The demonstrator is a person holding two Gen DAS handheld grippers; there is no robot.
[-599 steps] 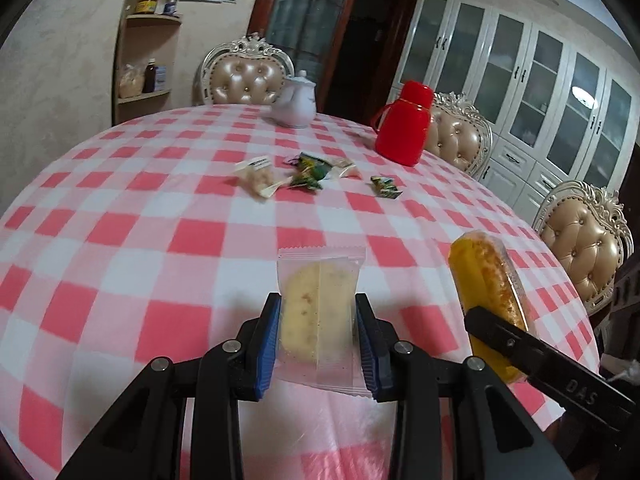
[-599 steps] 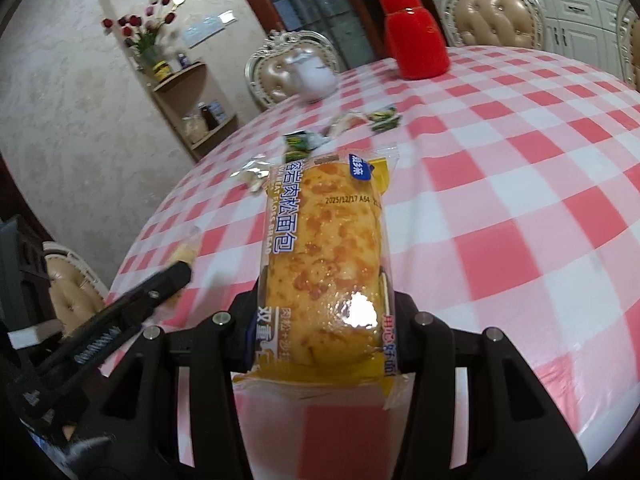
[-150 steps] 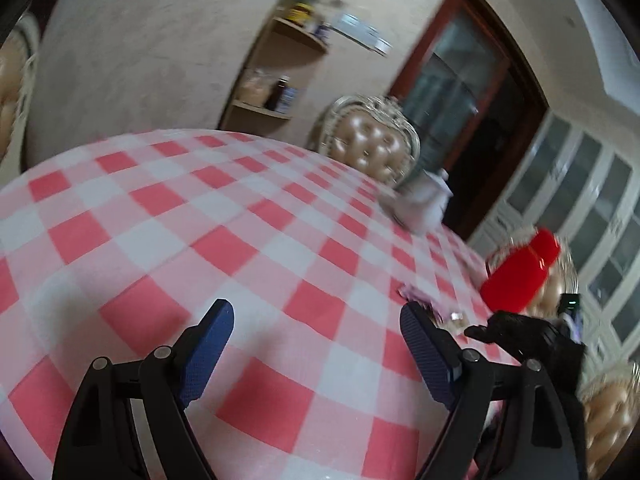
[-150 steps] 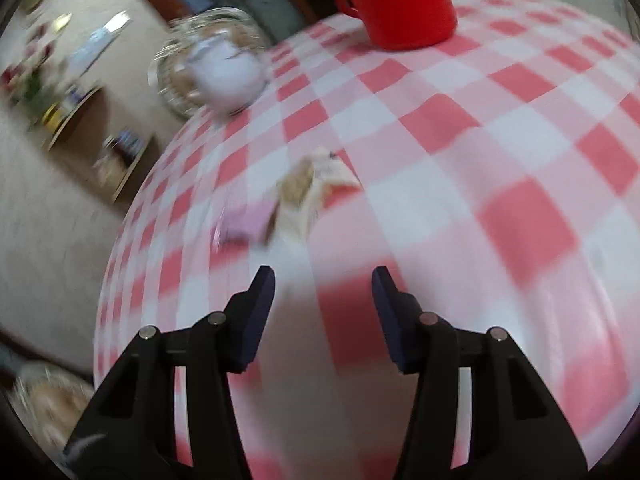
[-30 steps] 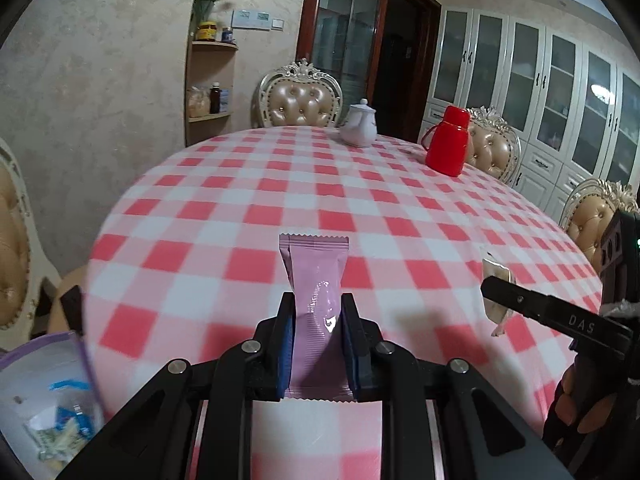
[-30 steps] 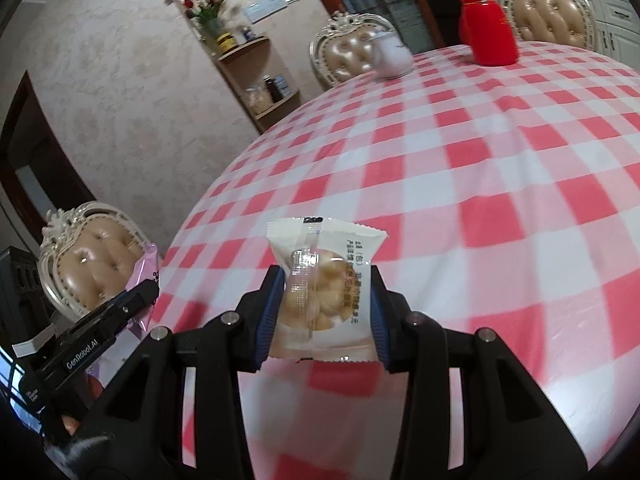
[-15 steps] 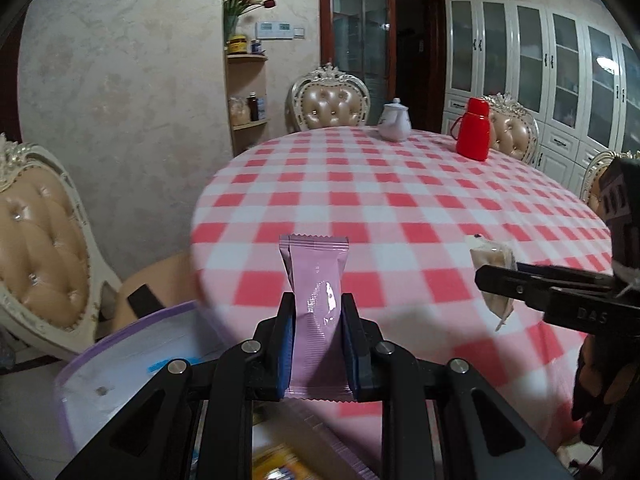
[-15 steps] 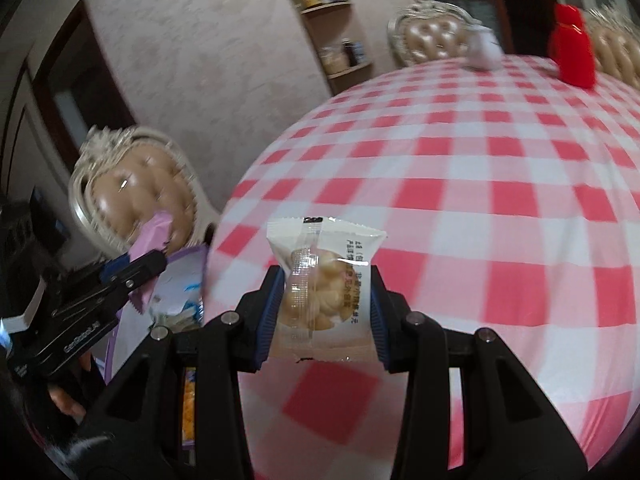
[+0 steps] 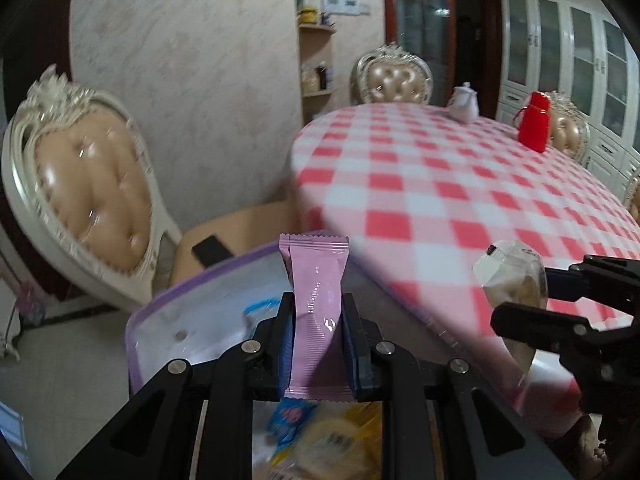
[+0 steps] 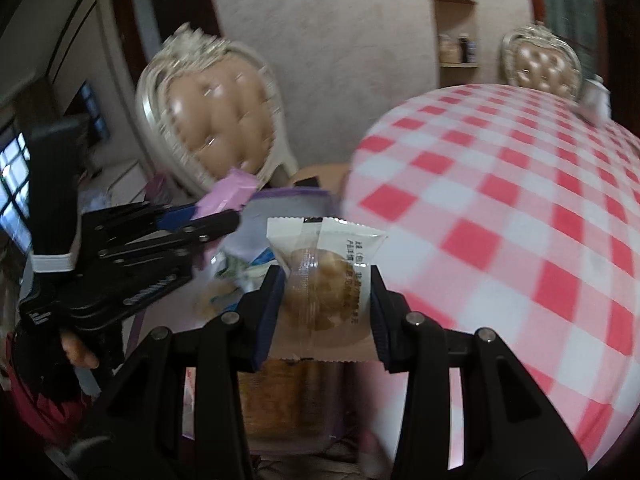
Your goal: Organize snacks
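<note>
Red flask (image 9: 534, 126) in left view only, absent from right.

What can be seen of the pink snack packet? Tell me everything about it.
The pink snack packet is a slim, glossy pillow wrapper, sealed, with crimped zigzag ends and no print visible. It stands upright, pinched at its lower half by the left gripper, whose blue pads press both long edges. It hangs above the purple-rimmed bin, beside the table edge, touching nothing else. From the right wrist view it shows tilted.

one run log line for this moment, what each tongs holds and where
left tongs: shut on pink packet | right tongs: shut on clear cookie packet | both over purple-rimmed bin beside checked table
</note>
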